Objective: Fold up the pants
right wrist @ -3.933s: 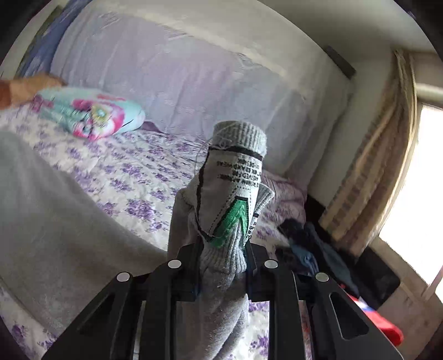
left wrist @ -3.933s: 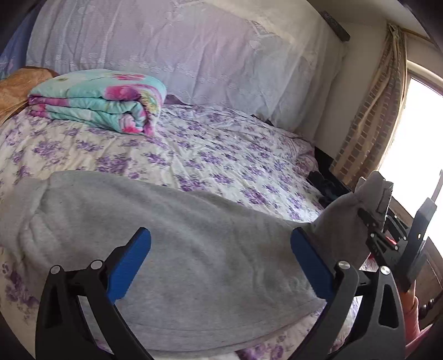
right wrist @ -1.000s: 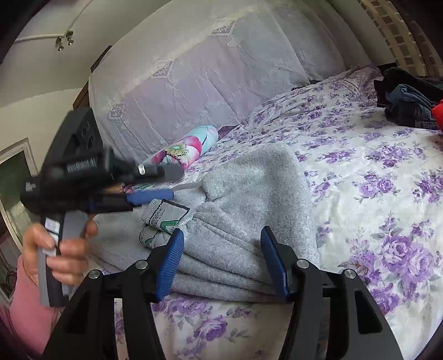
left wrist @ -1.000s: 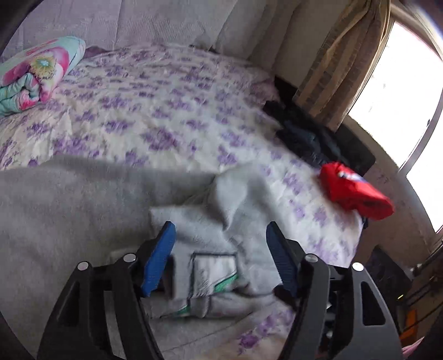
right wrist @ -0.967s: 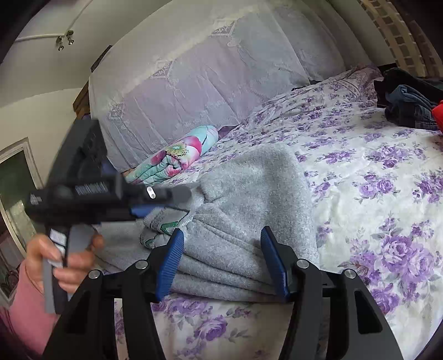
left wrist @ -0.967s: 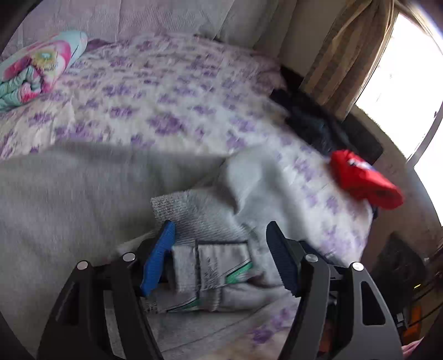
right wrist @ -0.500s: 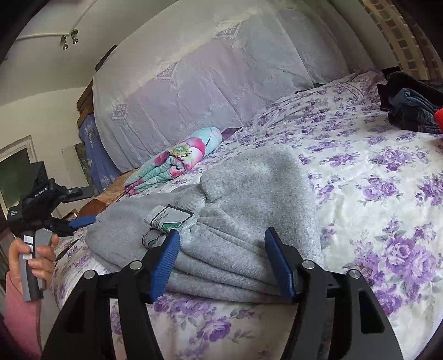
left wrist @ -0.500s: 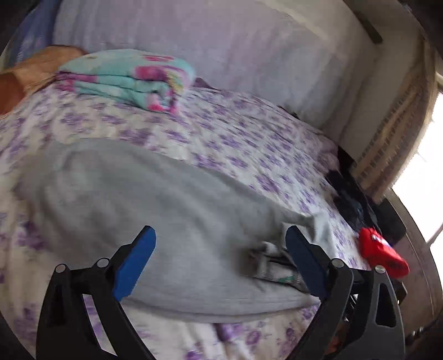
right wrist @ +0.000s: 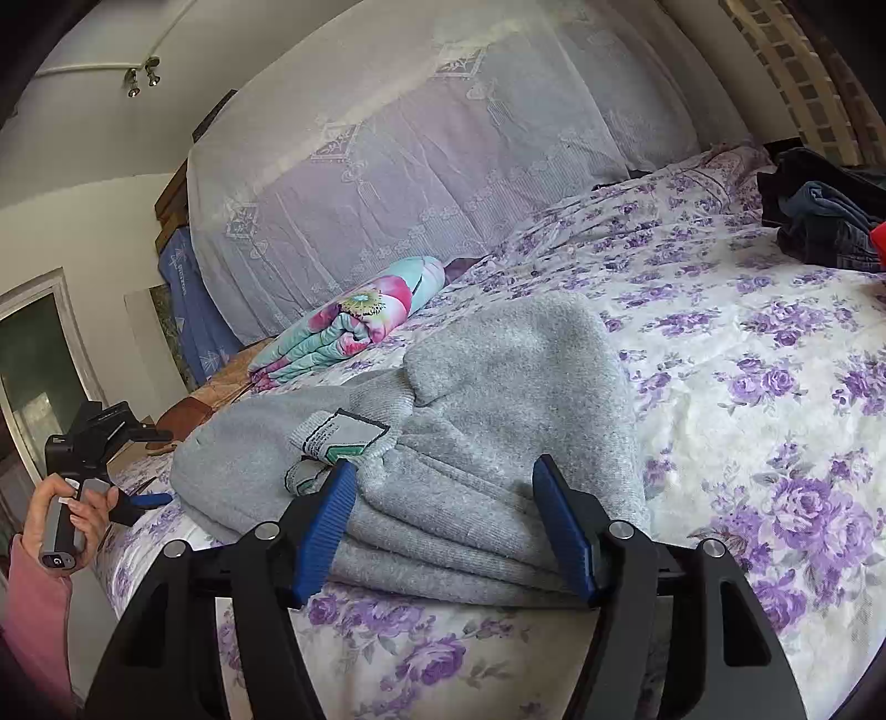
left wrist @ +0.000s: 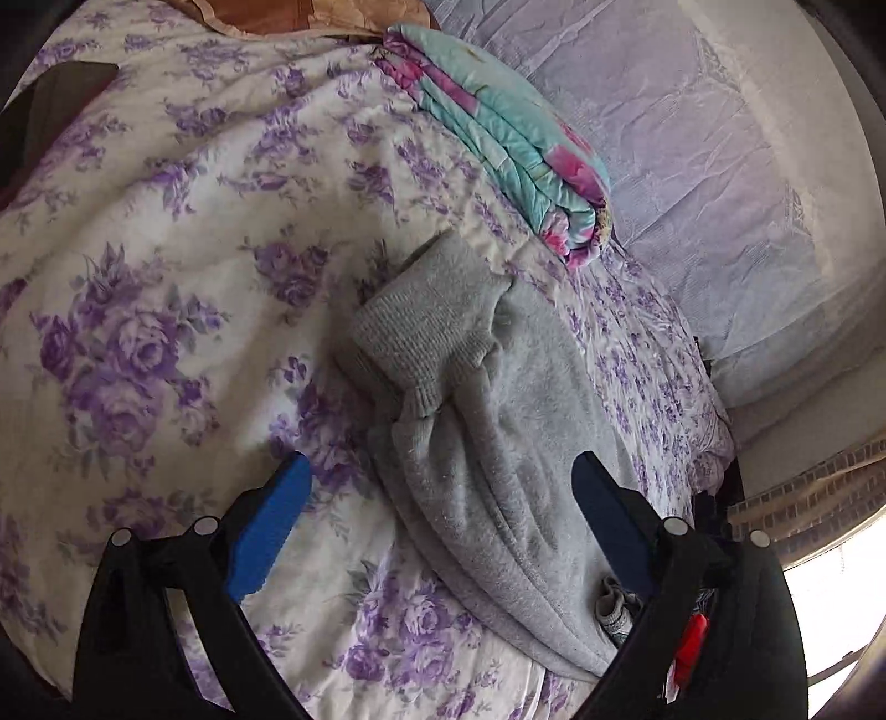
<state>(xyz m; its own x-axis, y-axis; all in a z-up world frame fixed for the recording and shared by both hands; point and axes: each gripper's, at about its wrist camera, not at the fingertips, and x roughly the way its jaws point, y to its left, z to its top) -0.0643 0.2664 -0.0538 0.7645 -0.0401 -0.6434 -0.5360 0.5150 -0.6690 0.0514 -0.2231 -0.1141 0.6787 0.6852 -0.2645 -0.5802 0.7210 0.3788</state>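
Grey sweatpants lie along the floral bed, their ribbed cuffs pointing toward the quilt. My left gripper hovers over the leg part, wide open, with cloth below the gap and neither pad touching it. In the right wrist view the other end of the pants is folded into a stack with a white and green label on top. My right gripper is open at the stack's near edge, a blue pad on either side. The left gripper shows far left, held by a hand.
A folded turquoise and pink quilt lies near the lace-covered headboard. Dark clothes and a red item sit at the far right of the bed. A brown pillow lies beyond the quilt.
My left gripper has let go of the label end, opened wide and swung along the bed to the cuff end, rolling as it went. The right gripper stayed put, its jaws slightly wider.
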